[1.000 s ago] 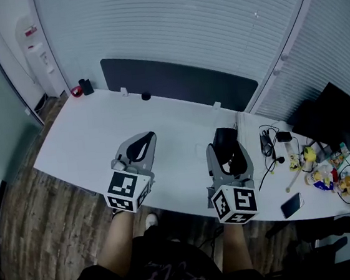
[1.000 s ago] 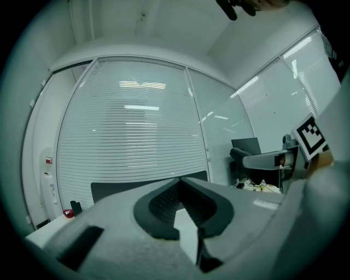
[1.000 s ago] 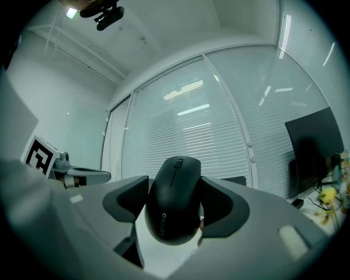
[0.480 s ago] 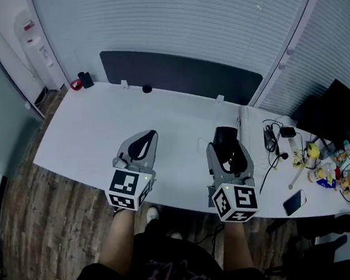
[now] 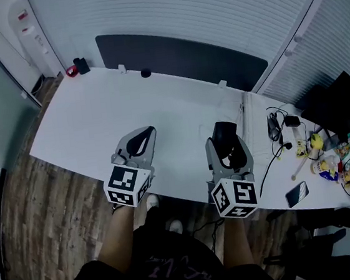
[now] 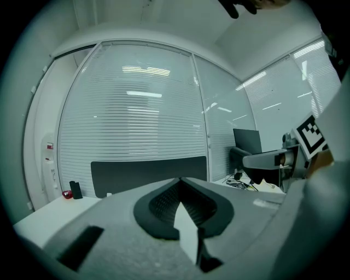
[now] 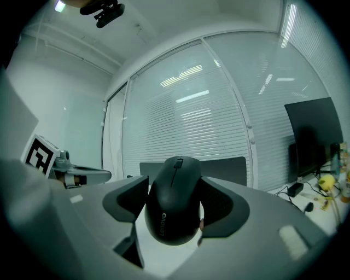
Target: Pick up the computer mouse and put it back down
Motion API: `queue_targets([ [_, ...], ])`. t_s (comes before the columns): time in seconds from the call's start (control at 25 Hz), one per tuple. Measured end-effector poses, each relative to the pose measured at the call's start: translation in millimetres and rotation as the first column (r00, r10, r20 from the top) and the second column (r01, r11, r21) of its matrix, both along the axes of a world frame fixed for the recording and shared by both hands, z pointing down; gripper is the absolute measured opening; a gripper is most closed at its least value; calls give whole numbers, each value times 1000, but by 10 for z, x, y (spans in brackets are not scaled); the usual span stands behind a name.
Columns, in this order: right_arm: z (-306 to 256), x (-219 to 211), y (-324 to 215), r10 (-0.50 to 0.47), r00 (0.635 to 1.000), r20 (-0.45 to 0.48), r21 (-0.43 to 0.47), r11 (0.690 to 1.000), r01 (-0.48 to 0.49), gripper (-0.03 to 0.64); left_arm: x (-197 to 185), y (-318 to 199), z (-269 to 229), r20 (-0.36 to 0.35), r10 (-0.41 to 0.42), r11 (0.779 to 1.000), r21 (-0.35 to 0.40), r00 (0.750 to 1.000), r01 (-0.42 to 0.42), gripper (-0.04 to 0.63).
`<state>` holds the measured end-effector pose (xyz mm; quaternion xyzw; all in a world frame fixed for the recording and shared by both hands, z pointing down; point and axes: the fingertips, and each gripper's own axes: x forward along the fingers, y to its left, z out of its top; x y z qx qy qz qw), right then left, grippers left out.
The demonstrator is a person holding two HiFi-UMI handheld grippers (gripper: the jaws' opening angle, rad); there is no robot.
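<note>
The computer mouse (image 7: 174, 205) is black. The right gripper (image 5: 225, 134) and left gripper (image 5: 143, 136) are grey, with black-and-white square-marker cubes. The desk (image 5: 91, 124) under the mouse is white.

**Tally: two grippers, one mouse**

Two grey grippers: left gripper (image 5: 145, 135), right gripper (image 5: 224, 128). One black plastic computer mouse (image 7: 175, 201) between the right fingers. One white rectangular table (image 5: 97, 120). Right of those fingers: one dark flat monitor (image 5: 338, 102), one black smartphone (image 5: 296, 194).
</note>
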<state>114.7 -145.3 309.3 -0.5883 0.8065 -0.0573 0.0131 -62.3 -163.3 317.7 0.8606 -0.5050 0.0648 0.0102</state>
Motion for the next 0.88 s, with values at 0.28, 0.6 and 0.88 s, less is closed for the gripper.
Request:
queue_targets([
  [0.28,174,-87,-4,-12,1000,-6,-40,999,12,307,-36,9,166,24,2,1000,-28,1000,-1,2],
  [0.6,468,-284,-20,-40,999,-21,-102,994,37,307,-129,-19,448,12,-2,996,-87,1000,3,2],
  [0.88,780,-387,-21,-46,999,-21,-167,985,42,307,-171,-31,750,3,-1,989,-146,1000,2,2],
])
